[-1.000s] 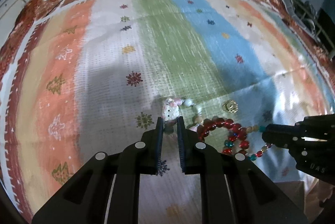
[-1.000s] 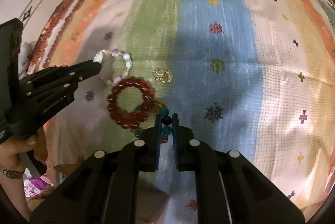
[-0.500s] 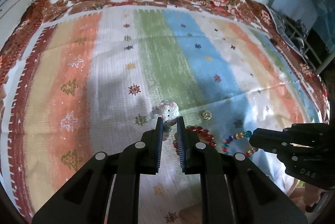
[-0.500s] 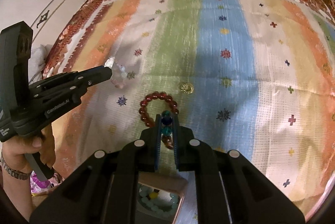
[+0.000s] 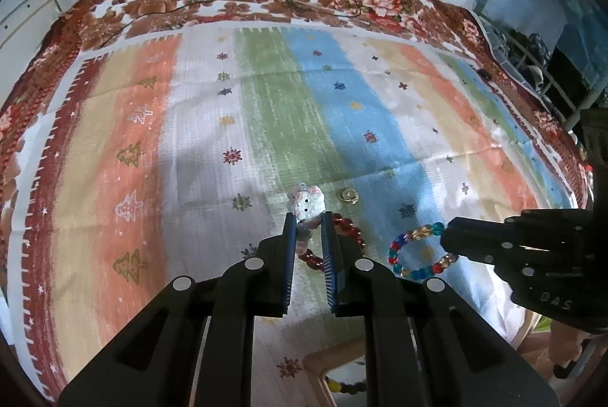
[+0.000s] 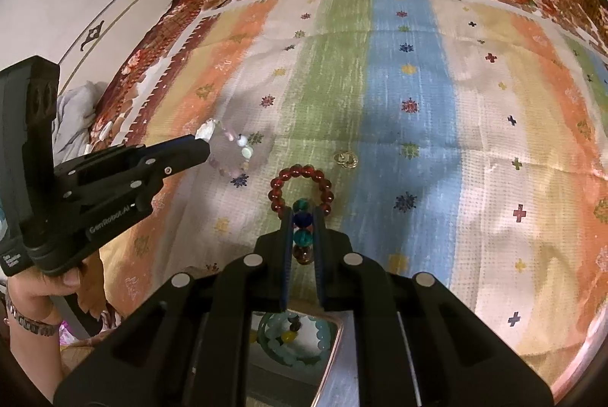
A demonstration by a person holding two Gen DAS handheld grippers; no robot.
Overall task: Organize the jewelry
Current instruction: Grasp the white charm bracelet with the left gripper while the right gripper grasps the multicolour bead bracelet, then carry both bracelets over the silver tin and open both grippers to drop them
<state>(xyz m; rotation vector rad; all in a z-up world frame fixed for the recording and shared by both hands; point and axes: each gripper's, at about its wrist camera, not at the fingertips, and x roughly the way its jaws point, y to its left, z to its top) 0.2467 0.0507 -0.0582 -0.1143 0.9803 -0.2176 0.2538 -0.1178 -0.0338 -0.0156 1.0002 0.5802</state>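
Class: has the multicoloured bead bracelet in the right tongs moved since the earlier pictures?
Yes. The multicoloured bracelet has lifted clear of the red bracelet, which lies on the cloth.

Right gripper [image 6: 303, 228] sits bottom center, fingers clamped on a multicolored bead bracelet [image 6: 303, 221]. Just above it a dark red bead bracelet [image 6: 301, 191] lies on the striped cloth [image 6: 437, 125], a small gold piece [image 6: 345, 158] up and right of it. Left gripper [image 6: 203, 141] pokes in from the left, pinching a pale bead bracelet [image 6: 237, 156]. A tray [image 6: 330, 350] with greenish beads peeks out at the bottom.
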